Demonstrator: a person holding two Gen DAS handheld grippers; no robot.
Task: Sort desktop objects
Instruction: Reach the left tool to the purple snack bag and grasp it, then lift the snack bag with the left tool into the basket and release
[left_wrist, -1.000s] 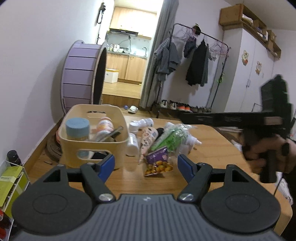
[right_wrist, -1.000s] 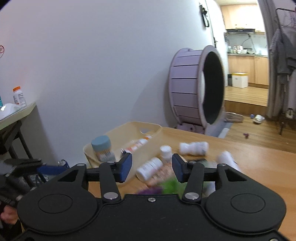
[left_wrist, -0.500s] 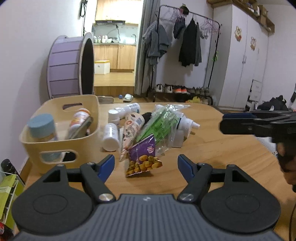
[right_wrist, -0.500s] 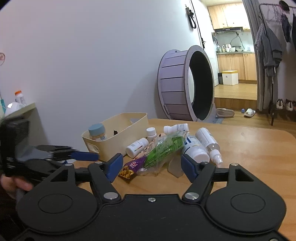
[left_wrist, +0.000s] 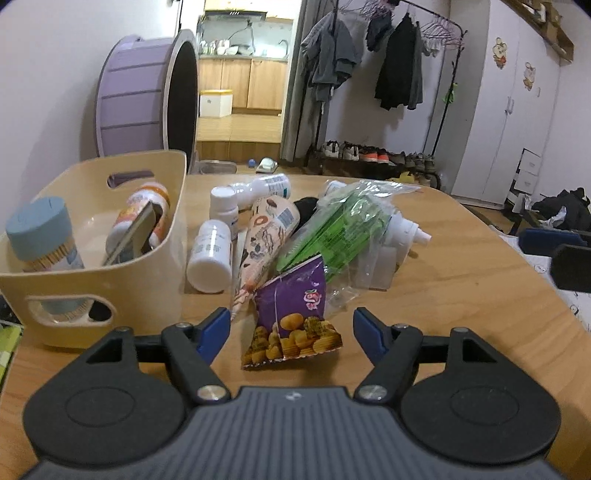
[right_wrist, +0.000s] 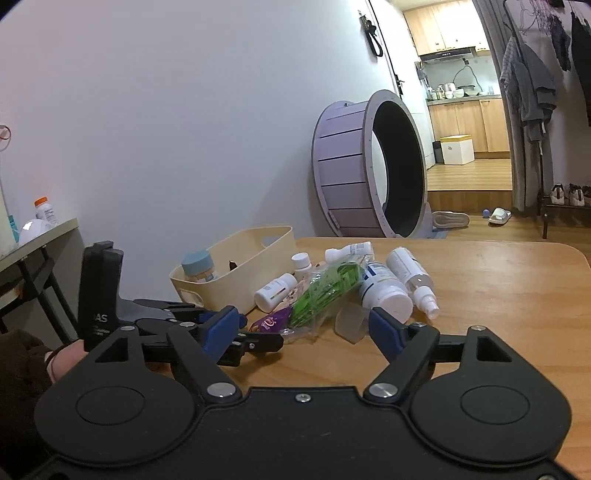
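A purple snack bag (left_wrist: 291, 317) lies on the wooden table just in front of my open left gripper (left_wrist: 291, 330), between its blue fingertips. Behind it lie a patterned cone packet (left_wrist: 264, 240), a green-filled clear bag (left_wrist: 332, 232), white pill bottles (left_wrist: 212, 251) and a spray bottle (left_wrist: 402, 230). A cream basket (left_wrist: 147, 273) at the left holds a blue-capped jar (left_wrist: 40, 236) and an orange-labelled bottle (left_wrist: 144, 206). My right gripper (right_wrist: 306, 328) is open and empty, facing the same pile, with the large white bottle (right_wrist: 384, 291) near its right fingertip. The left gripper also shows in the right wrist view (right_wrist: 221, 332).
A purple cat wheel (left_wrist: 147, 96) stands behind the table by the wall. A clothes rack (left_wrist: 380, 74) and shoes are beyond the far edge. A side table (right_wrist: 40, 236) with bottles stands at the left. The table's right edge (left_wrist: 535, 280) curves away.
Both grippers have moved closer to the pile. The snack bag now lies between the left fingertips. The right gripper has swung round from the basket to face the pile.
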